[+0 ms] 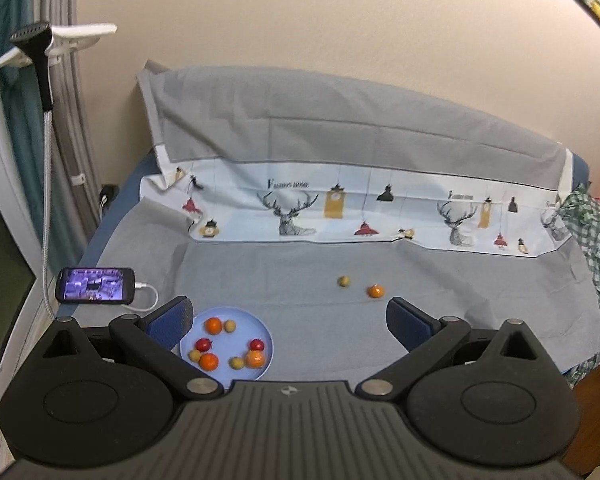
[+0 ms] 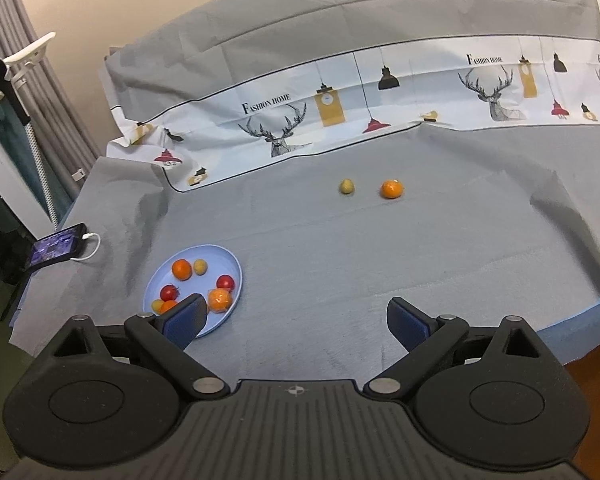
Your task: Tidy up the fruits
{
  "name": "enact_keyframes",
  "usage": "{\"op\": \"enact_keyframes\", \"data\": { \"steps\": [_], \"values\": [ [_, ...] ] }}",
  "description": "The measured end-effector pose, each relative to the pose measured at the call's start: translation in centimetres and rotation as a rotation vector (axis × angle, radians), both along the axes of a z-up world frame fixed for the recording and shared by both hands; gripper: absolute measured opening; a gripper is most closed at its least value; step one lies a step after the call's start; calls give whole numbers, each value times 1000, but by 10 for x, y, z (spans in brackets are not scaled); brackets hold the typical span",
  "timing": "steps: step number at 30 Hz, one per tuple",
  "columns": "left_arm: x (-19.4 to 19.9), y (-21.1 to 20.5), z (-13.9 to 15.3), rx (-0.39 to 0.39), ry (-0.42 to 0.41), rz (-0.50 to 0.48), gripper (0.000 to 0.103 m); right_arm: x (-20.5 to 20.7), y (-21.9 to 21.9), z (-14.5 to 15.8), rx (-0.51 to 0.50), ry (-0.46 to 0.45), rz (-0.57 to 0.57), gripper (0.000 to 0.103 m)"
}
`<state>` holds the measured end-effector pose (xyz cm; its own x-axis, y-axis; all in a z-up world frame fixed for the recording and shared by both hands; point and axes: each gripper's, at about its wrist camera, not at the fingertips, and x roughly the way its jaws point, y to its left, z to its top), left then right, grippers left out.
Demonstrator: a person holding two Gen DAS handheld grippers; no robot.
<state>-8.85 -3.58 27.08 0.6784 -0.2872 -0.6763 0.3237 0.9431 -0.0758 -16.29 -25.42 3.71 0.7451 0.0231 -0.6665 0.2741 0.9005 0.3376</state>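
Most of the fruit is already gathered: the light blue plate [image 2: 236, 270] at the near left of the grey cloth [image 2: 340, 260] holds a mixed pile of oranges, red fruits and small yellow-green ones, about eight pieces as far as the left wrist view shows. Two pieces are left out on the cloth, well apart from the plate toward the far middle: a small yellow-green fruit [image 2: 347, 186] and, just beside it on its right, an orange [image 2: 391, 189]. Both tools are free for the work. The left gripper [image 1: 290, 322] is spread wide with nothing between its blue pads, hanging near the plate's right edge, and the right gripper [image 2: 296, 320] is equally wide and empty, held back over the near cloth facing the two loose pieces. A phone [image 1: 95, 285] on a white cable sits off the left edge, apart from the job. By the look of it, only those two stray pieces remain to be carried to the plate.
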Motion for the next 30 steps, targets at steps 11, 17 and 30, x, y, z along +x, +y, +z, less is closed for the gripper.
{"op": "enact_keyframes", "data": {
  "steps": [11,17,30],
  "values": [
    [45,-15,-10,-15,43,32,103,26,-17,-19,19,57,-27,97],
    [72,-30,-24,2,66,26,103,44,-27,-30,36,81,-44,97],
    [147,-101,-67,65,168,-4,103,100,-69,-69,59,109,-114,97]
  ]
}}
